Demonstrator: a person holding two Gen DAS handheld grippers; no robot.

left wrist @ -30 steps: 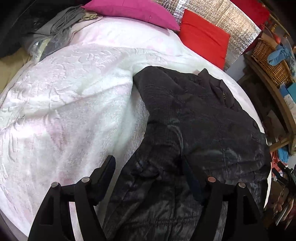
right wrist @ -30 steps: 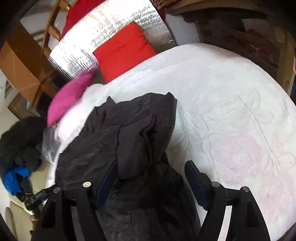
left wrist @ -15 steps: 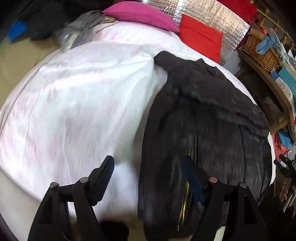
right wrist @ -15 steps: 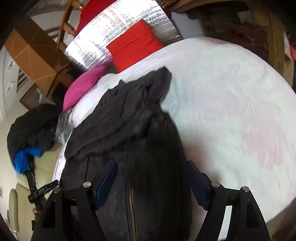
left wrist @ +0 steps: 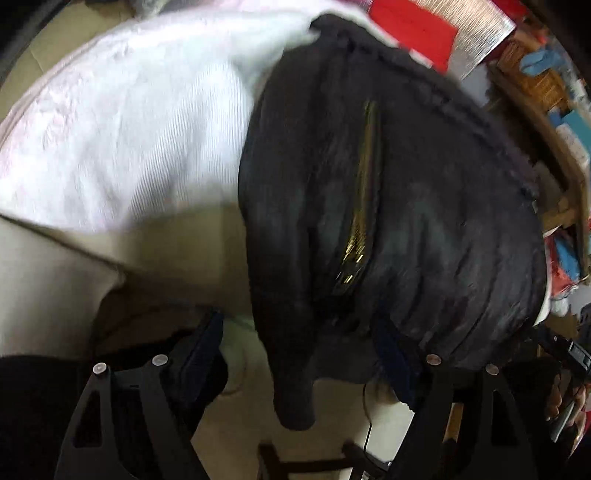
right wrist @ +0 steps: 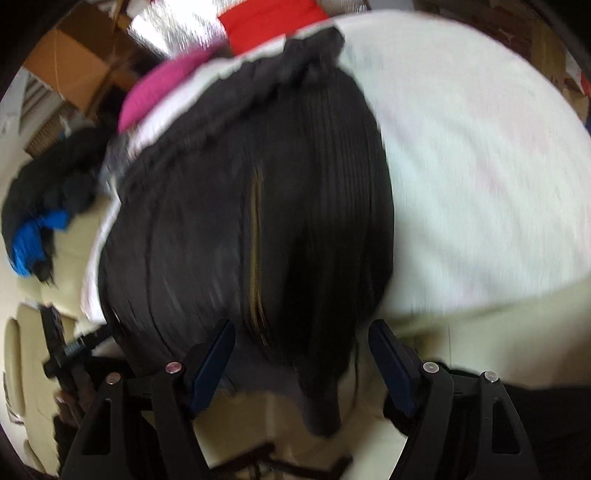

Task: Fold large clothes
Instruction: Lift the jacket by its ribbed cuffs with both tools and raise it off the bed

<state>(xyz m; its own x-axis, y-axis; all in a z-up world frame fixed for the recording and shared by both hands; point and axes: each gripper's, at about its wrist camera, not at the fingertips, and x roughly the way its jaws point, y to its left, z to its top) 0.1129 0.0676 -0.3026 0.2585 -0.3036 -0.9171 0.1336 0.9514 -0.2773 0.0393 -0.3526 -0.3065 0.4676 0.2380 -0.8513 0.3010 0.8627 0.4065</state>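
A big bed with a white fuzzy blanket fills most of both views. A large black jacket lies on the blanket, and its bottom edge hangs down over the near side of the bed. A gold zipper runs down the middle of the jacket. A red pillow and a pink pillow sit at the far end of the bed. The left claw is wide and its jaws are opening, with the jacket's hanging edge between them. The right claw is wide too, with the jacket's edge between its 2 fingers, not pinched.
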